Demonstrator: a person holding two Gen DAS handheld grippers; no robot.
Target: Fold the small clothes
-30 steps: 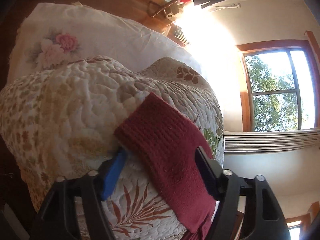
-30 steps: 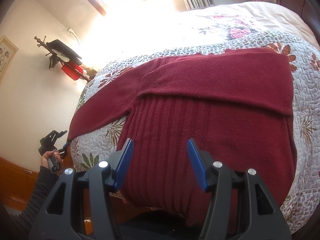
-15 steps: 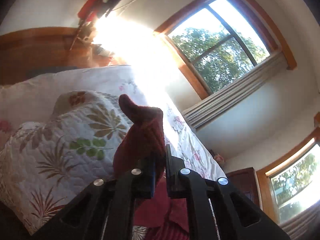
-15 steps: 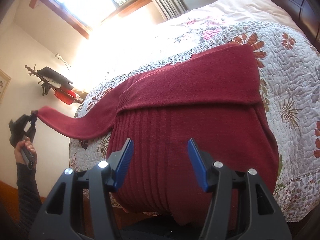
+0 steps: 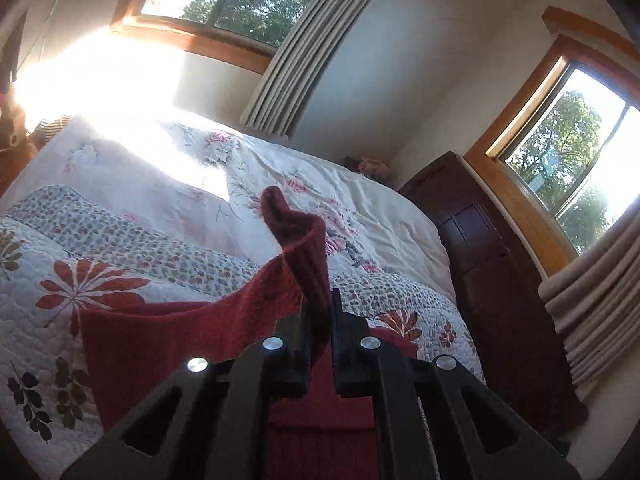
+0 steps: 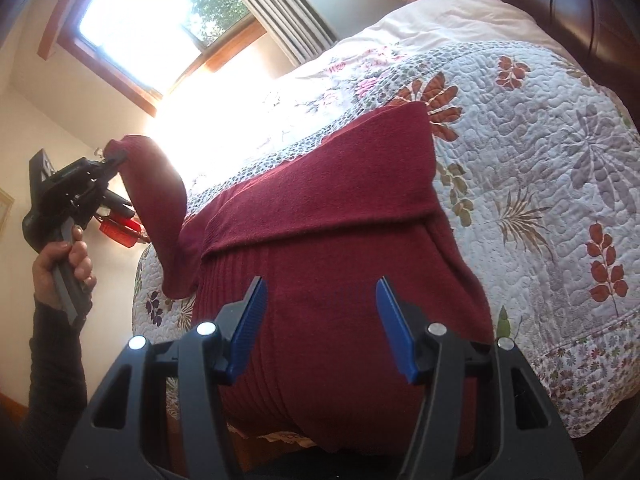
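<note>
A dark red knitted sweater (image 6: 344, 248) lies on the quilted bed, its right sleeve folded flat across the chest. My left gripper (image 5: 320, 312) is shut on the cuff of the left sleeve (image 5: 296, 236), which rises above the jaws and curls over. In the right wrist view that same gripper (image 6: 114, 160) holds the sleeve (image 6: 160, 208) lifted off the bed at the sweater's left side, with a hand (image 6: 60, 256) on its handle. My right gripper (image 6: 320, 308) hangs open above the sweater's ribbed lower body, with nothing between its blue pads (image 6: 248, 328).
A floral quilt (image 6: 540, 184) covers the bed, with a white flowered duvet (image 5: 192, 176) beyond. A dark wooden headboard (image 5: 492, 264) stands at the right. Windows with curtains (image 5: 296, 52) line the walls. Red items hang on a wall rack (image 6: 120, 228).
My left gripper closed on the sleeve cuff, then lifted it off the bed and swung it up and inward toward the sweater's body. The right gripper stayed open over the lower body.
</note>
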